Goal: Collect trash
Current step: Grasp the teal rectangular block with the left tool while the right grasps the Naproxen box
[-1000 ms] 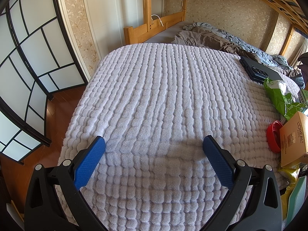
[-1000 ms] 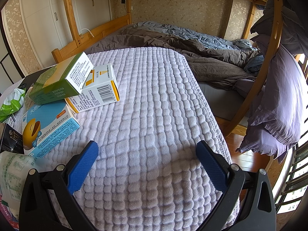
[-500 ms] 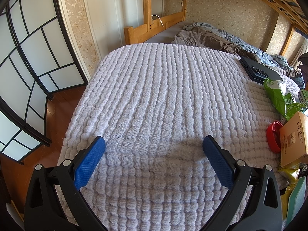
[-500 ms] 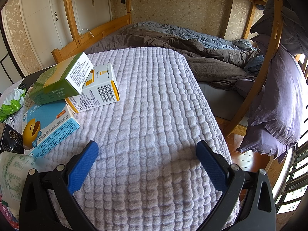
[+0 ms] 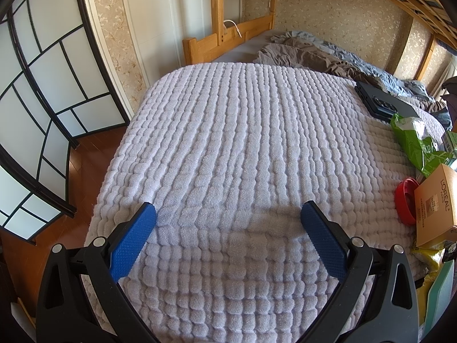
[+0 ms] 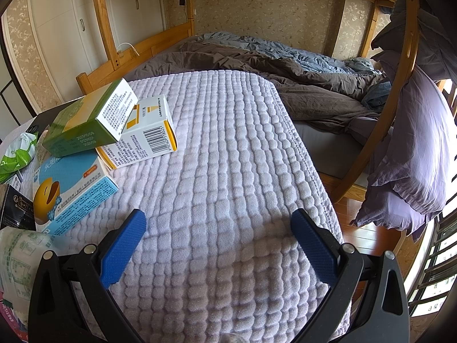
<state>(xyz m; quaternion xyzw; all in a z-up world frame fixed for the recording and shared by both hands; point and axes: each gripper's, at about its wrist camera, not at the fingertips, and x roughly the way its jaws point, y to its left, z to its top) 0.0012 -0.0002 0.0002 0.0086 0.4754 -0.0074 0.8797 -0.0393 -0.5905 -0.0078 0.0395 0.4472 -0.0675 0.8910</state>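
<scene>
Right wrist view shows the right claw (image 6: 215,225) spread wide and empty over the quilted blanket (image 6: 228,157), the green box (image 6: 88,123) leaning on the white box (image 6: 142,140) beyond its left finger. The left claw (image 5: 228,217) also gapes empty. A careless nudge could topple that stack.

Tan box (image 5: 437,200), green bag (image 5: 417,140), printed packet (image 6: 17,260): all edge-cropped.
</scene>
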